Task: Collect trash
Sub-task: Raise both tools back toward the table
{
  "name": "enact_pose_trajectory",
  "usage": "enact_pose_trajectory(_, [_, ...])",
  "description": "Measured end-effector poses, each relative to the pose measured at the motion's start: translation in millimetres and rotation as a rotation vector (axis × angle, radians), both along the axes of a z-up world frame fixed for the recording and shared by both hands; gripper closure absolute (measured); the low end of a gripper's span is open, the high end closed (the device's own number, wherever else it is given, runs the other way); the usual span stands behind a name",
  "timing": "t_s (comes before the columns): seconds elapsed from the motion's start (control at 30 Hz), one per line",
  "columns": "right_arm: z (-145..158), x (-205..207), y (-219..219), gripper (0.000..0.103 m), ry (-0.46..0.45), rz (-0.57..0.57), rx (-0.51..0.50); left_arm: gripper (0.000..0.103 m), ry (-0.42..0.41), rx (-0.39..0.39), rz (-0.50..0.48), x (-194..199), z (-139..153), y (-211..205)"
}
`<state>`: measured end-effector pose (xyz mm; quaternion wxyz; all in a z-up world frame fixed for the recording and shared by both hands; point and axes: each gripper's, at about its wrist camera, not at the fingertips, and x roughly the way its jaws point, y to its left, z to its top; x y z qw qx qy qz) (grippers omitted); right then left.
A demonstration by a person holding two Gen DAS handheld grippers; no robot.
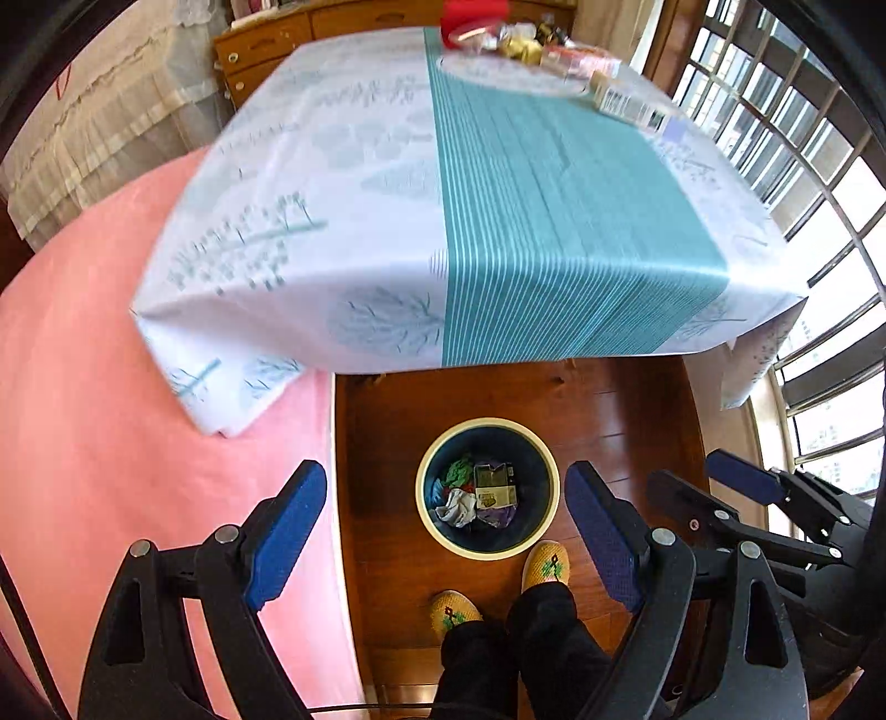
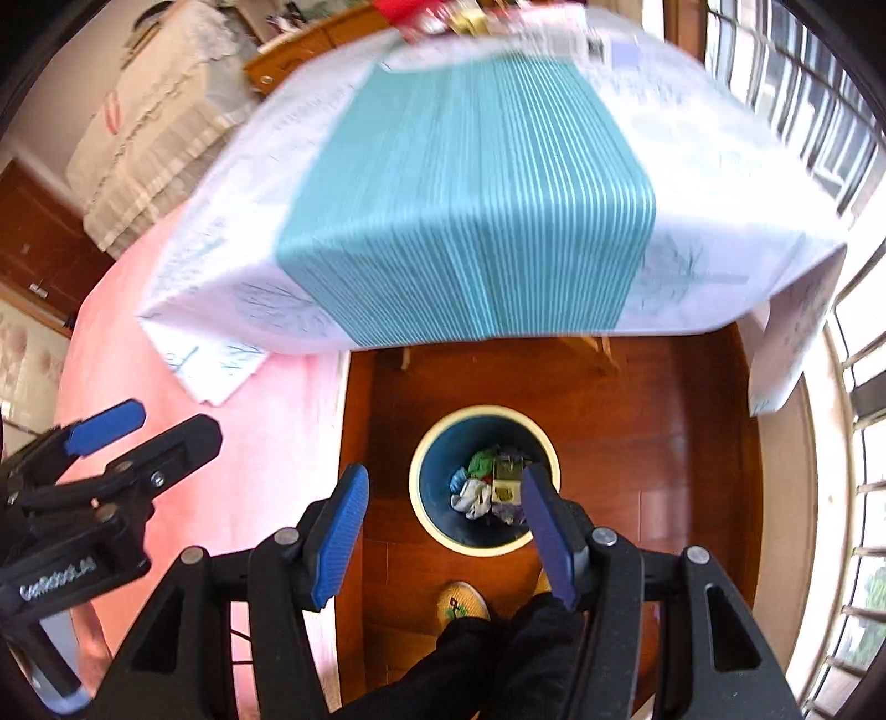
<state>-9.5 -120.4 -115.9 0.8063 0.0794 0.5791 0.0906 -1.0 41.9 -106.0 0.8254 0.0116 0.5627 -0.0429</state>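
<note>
A round bin with a cream rim [image 1: 487, 423] [image 2: 482, 412] stands on the wooden floor under the table's near edge. In it lies trash [image 1: 476, 493] [image 2: 490, 487]: a white crumpled piece, green and blue scraps and a small box. My left gripper [image 1: 446, 531] [image 2: 144, 437] hangs high above the bin, open and empty. My right gripper [image 2: 443, 540] [image 1: 714, 487] is just beside it, also open with nothing between its blue pads. At the table's far end lie wrappers and containers [image 1: 526, 44] [image 2: 443, 16] and a clear box [image 1: 626, 105], all blurred.
A table under a white and teal striped cloth [image 1: 554, 221] [image 2: 470, 194] fills the upper view. To the left lies a pink bed [image 1: 83, 387], to the right a barred window [image 1: 803, 166]. A person's feet in yellow slippers [image 1: 545, 565] stand next to the bin. A wooden dresser [image 1: 266, 50] stands behind.
</note>
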Motion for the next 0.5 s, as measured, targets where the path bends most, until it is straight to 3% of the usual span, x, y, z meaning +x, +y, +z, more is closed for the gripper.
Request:
enact_pose_trajectory(0.2, [65,-8,-2,0.045,-0.114,0.002,0.017,0.017,-0.098,0.004,-0.04,-4,65,2])
enact_pose_trajectory(0.5, [146,-2,-21,0.045,-0.308,-0.067,-0.012,0.017,-0.246,0.024,-0.09,-11,133,-9])
